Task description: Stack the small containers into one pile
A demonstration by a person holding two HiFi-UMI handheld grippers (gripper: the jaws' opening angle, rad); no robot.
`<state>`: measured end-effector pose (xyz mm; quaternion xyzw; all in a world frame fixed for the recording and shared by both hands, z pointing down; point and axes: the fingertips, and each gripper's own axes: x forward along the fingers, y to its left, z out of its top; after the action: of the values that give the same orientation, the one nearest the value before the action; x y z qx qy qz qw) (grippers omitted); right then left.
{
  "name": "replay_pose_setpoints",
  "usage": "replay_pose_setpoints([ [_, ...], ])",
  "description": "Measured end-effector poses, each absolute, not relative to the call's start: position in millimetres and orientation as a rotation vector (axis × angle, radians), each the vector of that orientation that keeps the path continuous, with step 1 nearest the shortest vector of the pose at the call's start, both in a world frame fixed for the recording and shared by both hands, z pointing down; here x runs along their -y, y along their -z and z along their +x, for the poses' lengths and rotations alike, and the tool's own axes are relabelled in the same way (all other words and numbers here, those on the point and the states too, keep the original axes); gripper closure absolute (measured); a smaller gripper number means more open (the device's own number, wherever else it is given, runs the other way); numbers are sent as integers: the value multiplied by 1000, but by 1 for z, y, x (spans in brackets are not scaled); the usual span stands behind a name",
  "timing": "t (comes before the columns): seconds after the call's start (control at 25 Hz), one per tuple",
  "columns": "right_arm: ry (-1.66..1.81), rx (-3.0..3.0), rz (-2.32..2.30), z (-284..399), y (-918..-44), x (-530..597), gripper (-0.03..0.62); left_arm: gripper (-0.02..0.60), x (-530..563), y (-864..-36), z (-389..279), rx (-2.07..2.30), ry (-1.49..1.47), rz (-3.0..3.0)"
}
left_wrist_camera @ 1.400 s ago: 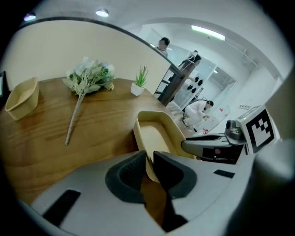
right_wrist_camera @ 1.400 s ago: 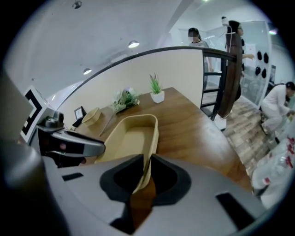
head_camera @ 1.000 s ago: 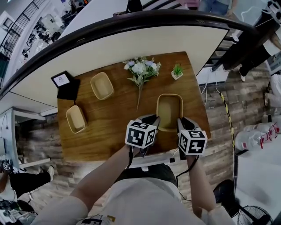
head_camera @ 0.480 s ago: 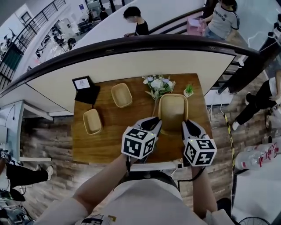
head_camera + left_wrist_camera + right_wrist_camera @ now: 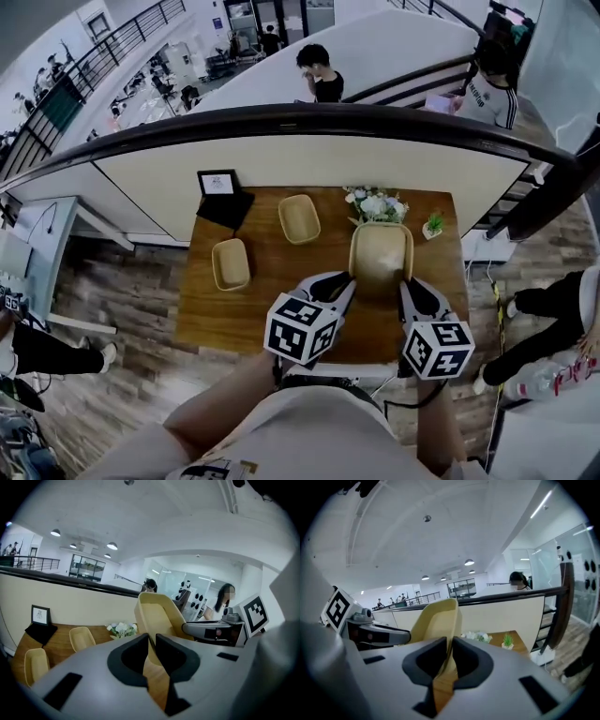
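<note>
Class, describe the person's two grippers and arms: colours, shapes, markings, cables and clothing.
The left gripper and right gripper are alike: grey, rounded bodies with black jaws, each carrying a white cube printed with black square markers. A thin black cable runs back from each. The person wears a pale top.

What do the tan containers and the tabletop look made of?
Held container, smaller containers: matte tan, thin-walled, no gloss; moulded fibre or plastic, can't tell which. Tabletop: brown with grain streaks; wood or wood-look laminate.
</note>
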<state>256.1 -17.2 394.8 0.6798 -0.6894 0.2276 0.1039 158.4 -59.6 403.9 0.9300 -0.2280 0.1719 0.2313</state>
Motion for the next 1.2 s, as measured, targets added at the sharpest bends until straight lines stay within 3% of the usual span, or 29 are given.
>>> replay_pose_setpoints([
  [0.76, -742, 2229, 1859, 204, -388, 137, 562, 529, 158, -391, 95, 821, -366, 2508],
  [1.2, -737, 2167, 1699, 169, -451, 249, 565, 531, 252, -439, 59, 952, -347, 2326],
])
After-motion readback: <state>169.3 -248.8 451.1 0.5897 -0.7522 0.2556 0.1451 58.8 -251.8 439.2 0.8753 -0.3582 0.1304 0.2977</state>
